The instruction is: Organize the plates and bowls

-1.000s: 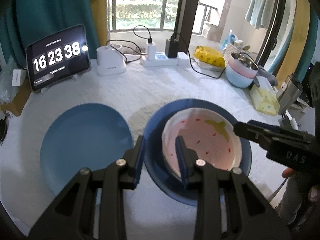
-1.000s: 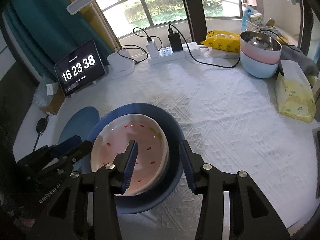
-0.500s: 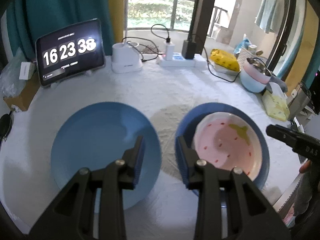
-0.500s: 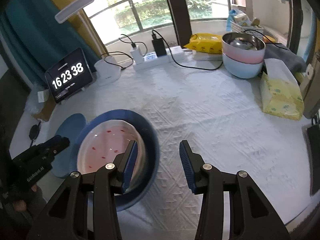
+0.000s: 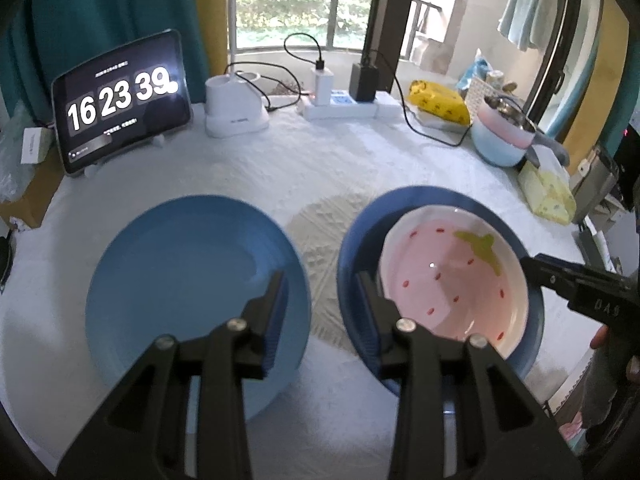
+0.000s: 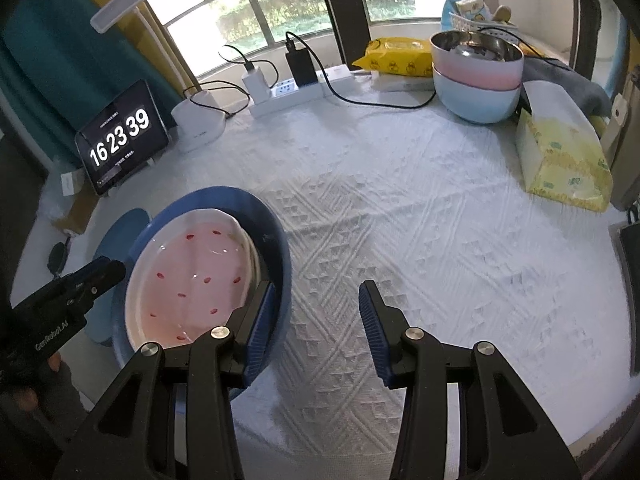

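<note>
A light blue plate (image 5: 180, 272) lies on the white tablecloth at the left. To its right stands a dark blue bowl (image 5: 360, 232), with a pink strawberry-patterned plate (image 5: 448, 280) inside it. My left gripper (image 5: 320, 280) is open above the gap between plate and bowl, holding nothing. In the right wrist view the dark blue bowl (image 6: 276, 240) and pink plate (image 6: 192, 272) are at the left. My right gripper (image 6: 317, 292) is open and empty, its left finger by the bowl's right rim and its right finger over bare cloth. Each gripper shows at the edge of the other's view.
At the back stand a tablet clock (image 5: 120, 100), a white lamp base (image 5: 236, 108) and a power strip (image 5: 344, 104) with cables. Stacked pink and blue bowls (image 6: 476, 76), a yellow wipes pack (image 6: 400, 56) and a tissue pack (image 6: 560, 152) sit at the right.
My left gripper has shifted left, off the dark bowl's left rim, to the gap beside it. My right gripper has come off the bowl's right rim onto the cloth side.
</note>
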Demonstrator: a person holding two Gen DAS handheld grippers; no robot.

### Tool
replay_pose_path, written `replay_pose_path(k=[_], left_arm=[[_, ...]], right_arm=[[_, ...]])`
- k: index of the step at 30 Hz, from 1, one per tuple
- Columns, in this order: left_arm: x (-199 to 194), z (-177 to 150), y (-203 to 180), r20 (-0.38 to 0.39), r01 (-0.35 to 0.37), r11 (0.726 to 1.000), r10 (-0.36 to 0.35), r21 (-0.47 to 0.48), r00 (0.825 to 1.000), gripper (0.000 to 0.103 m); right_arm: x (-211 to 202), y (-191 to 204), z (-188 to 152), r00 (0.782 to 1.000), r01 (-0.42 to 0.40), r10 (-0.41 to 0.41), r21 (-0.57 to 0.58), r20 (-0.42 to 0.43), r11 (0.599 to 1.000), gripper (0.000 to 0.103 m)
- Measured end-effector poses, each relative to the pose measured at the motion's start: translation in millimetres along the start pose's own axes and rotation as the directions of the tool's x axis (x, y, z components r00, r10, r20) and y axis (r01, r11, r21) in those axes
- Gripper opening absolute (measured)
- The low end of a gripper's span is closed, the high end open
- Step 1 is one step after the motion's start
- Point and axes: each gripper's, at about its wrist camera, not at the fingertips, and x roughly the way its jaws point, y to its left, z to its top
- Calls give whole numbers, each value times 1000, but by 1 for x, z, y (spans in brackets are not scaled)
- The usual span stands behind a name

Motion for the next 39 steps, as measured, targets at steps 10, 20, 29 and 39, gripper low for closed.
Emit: replay_pose_path(k=[10,20,29,39], left_arm=[[18,-2,-8,-33,-20,998,22,53,999,36],[29,2,-16,-6,-11,981,12,195,1000,29],[36,8,-20,-41,16,962,-5,274,999,27],[31,2,-23,6,5,957,-7,291,1000,22]], right_arm=[[12,3,-5,1000,5,-5,-9,6,1000,46],[19,-3,-1,999,40,-39,45,-20,998,58],[28,-19,-2,1000,-7,9,129,-12,992,63],[25,-12,-3,999,-36,32,113,35,993,47]])
